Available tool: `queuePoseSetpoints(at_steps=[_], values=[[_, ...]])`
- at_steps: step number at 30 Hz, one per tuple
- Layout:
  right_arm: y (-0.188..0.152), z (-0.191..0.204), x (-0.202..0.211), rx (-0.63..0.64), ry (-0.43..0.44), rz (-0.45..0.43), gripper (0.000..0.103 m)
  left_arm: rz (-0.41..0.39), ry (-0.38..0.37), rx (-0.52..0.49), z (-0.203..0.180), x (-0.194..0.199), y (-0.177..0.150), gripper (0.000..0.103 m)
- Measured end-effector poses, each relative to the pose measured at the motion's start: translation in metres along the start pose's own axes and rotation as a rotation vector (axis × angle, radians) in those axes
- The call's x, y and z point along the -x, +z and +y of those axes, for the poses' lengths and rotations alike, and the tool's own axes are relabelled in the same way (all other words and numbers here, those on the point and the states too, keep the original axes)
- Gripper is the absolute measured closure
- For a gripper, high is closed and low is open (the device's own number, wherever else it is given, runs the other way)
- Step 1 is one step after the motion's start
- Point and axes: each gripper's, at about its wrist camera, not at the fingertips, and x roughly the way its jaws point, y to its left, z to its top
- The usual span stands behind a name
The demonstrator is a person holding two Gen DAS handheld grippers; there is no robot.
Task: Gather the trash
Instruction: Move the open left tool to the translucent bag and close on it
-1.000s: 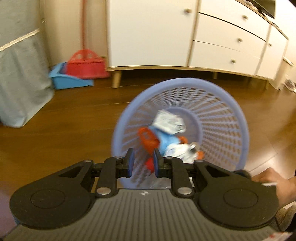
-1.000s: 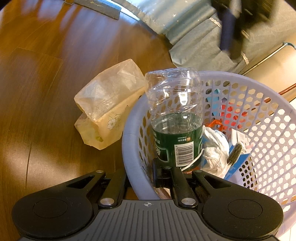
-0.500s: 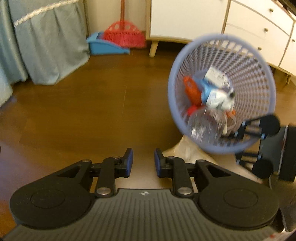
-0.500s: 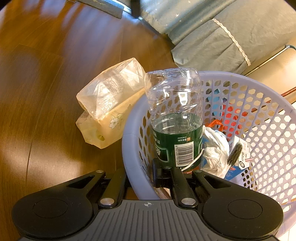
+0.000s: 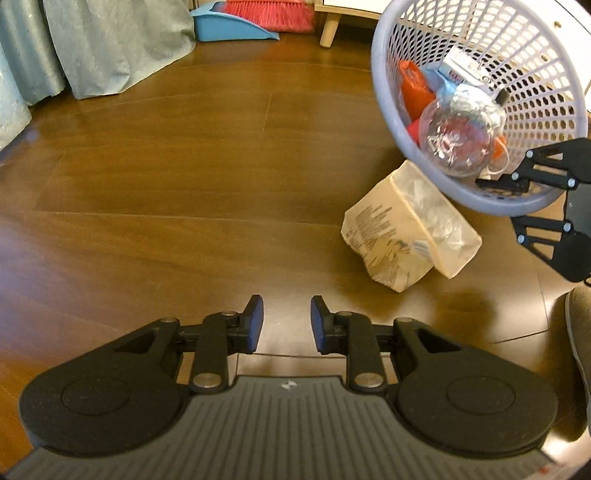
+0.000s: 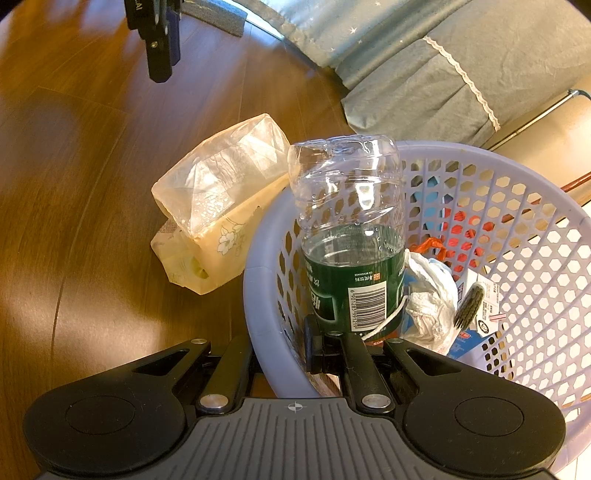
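Note:
A lavender mesh basket [image 5: 384,96] [image 6: 255,280] hangs tilted above the wooden floor. My right gripper [image 6: 284,350] [image 5: 506,203] is shut on its near rim. Inside lie a clear bottle [image 5: 458,144] [image 6: 351,236] with a green label, crumpled white plastic, an orange piece and a small carton. A soft translucent tissue pack [image 5: 402,236] [image 6: 218,206] lies on the floor just beside and below the basket. My left gripper [image 5: 286,314] [image 6: 159,48] is open and holds nothing, low over bare floor, to the left of the pack.
A blue dustpan [image 5: 236,26] and red broom [image 5: 273,11] stand at the back by a white cabinet's leg [image 5: 328,33]. Grey-green fabric [image 5: 110,40] [image 6: 424,55] hangs to the floor at the far left. A person's clothing [image 5: 580,332] shows at the right edge.
My left gripper has drawn back from the basket's mouth and dropped low over the floor, still open. The right gripper keeps its hold on the basket rim, hardly moved.

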Motion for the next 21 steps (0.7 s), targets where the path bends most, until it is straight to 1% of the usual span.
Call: queuePoseSetpoints(at_steps=[5,9,12,14,16,18,21], values=[[0.001,0.000,0.000,-0.001,-0.001,0.000,0.098,0.014,-0.002,-0.002,-0.001,-0.004,-0.003,0.077],[-0.001,0.000,0.000,0.000,-0.001,0.001,0.098,0.011,-0.013,-0.009,-0.008,-0.008,-0.003,0.068],[-0.001,0.000,0.000,-0.002,-0.002,0.002,0.098,0.007,-0.028,-0.015,-0.014,-0.011,-0.002,0.064],[-0.002,0.000,0.000,-0.002,-0.002,0.002,0.098,0.002,-0.046,-0.015,-0.018,-0.012,0.000,0.063],[-0.002,0.000,0.000,-0.003,-0.002,0.002,0.098,-0.013,-0.065,-0.011,-0.021,-0.011,0.002,0.057],[-0.002,0.001,0.001,-0.004,-0.003,0.003,0.098,-0.027,-0.085,0.003,-0.023,-0.012,0.007,0.053],[-0.004,0.000,0.001,-0.003,-0.005,0.005,0.098,-0.050,-0.113,0.030,-0.026,-0.012,0.014,0.052]])
